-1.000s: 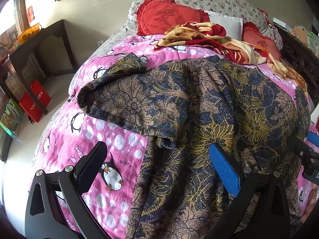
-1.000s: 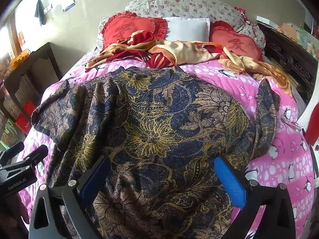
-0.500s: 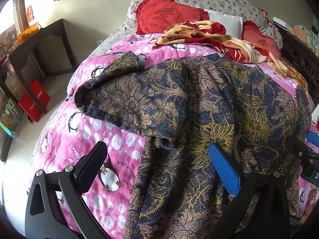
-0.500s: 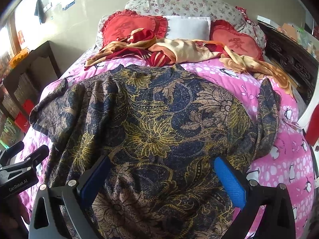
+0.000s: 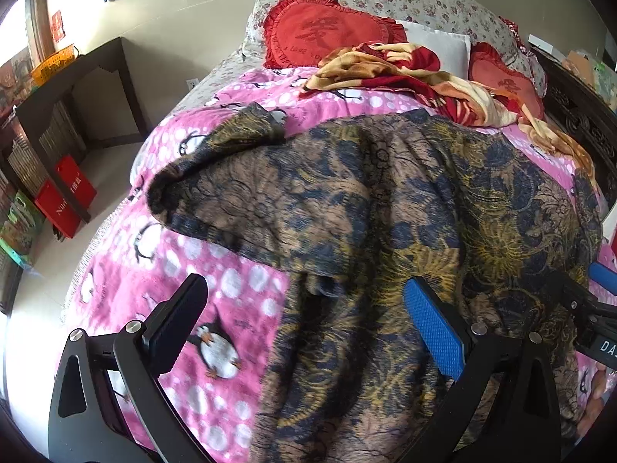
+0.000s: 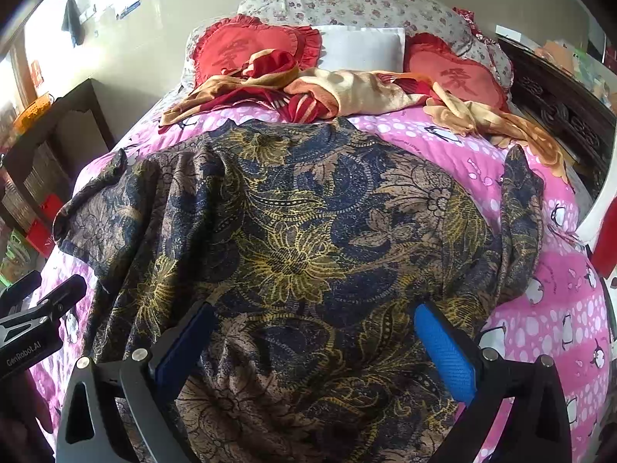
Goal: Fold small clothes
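Nearest the cameras, both tools hang low over the bed with their jaws spread wide and nothing between them. From its own wrist view the left gripper [image 5: 304, 303] straddles the shirt's near left edge: its dark finger sits above bare blanket [image 5: 216, 281], its blue pad over cloth. From the right wrist view the right gripper [image 6: 314, 330] hovers over the lower middle of the shirt [image 6: 304, 239], both pads above fabric; whether either touches the cloth I cannot tell.

Just beyond the fingers, the shirt lies spread, neck away from the person, on the pink penguin blanket, covering most of the near half of the bed. Its hem drops out of sight below the grippers. Its left sleeve [image 5: 216, 177] reaches out sideways and looks a little bunched at the cuff; the right sleeve [image 6: 520, 223] lies turned alongside the body near the bed's right edge. No fold is visible yet, so I judge this to be the laying-out step just ending, with the first fold about to begin.

Next, each gripper probably needs to come down on an edge of cloth and pinch one layer cleanly, most likely a sleeve or side seam, then carry it across towards the middle. The rumpled left sleeve may want flattening first. The fabric looks thin and limp, so it could drag or crease if lifted unevenly.

Farther off, a loose red-and-yellow cloth [image 6: 347, 92] lies close past the collar, with red cushions [image 6: 246, 46] and pillows [image 6: 347, 0] at the head.
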